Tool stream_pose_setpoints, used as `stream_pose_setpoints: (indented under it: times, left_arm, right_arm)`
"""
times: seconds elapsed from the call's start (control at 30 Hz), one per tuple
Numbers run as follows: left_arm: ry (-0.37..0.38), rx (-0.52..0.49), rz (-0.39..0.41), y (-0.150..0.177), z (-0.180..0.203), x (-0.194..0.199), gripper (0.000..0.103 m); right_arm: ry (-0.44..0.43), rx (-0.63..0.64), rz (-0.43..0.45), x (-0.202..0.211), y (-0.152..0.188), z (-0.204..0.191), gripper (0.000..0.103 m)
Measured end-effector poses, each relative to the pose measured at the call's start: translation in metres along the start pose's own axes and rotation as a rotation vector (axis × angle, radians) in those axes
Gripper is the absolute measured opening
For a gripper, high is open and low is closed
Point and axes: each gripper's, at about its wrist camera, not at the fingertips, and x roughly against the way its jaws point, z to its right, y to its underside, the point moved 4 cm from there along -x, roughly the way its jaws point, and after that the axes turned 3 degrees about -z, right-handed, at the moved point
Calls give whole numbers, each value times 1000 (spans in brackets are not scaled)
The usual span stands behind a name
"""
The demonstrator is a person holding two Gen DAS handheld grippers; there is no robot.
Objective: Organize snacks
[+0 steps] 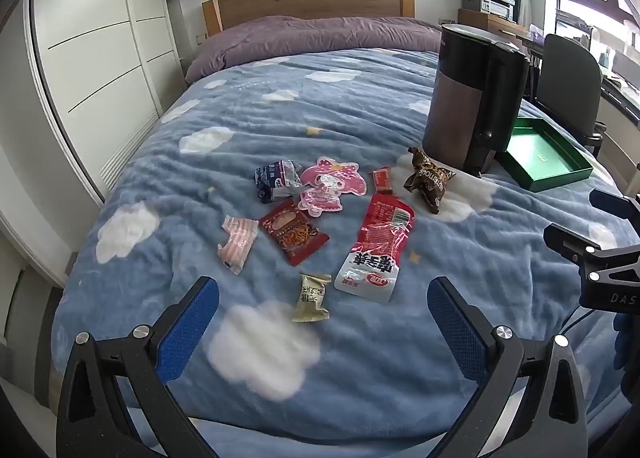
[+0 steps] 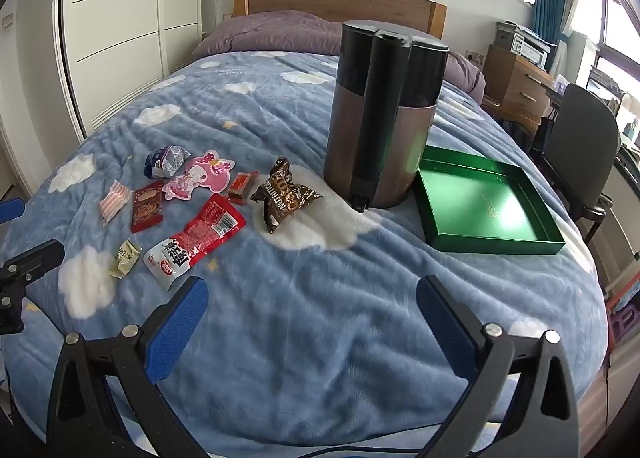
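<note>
Left of the dark bin [image 2: 384,117] on the bed [image 2: 300,318], eight snack packets [image 1: 376,246] lie scattered; one green tray [image 2: 488,201] sits just right of it. Light, crinkly, slippery wrappers are judged best pinched at a sealed edge. Both the left hand-held gripper [image 1: 322,322] and the right hand-held gripper [image 2: 312,322] are spread wide, empty.

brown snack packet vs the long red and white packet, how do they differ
The brown snack packet is dark, crumpled and puffed up; the long red and white packet lies flat and stretched out. The brown one sits on a white cloud patch close to the bin; the red and white one lies nearer the other wrappers. Both lie loose on the blue blanket, outside the green tray.
</note>
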Motion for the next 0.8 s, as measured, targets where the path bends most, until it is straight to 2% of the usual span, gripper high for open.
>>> stream_pose_setpoints:
  times: [0.8]
  left_arm:
    - [3, 5, -8, 3, 5, -3, 102]
  right_arm:
    - [-16, -5, -2, 0, 0, -3, 103]
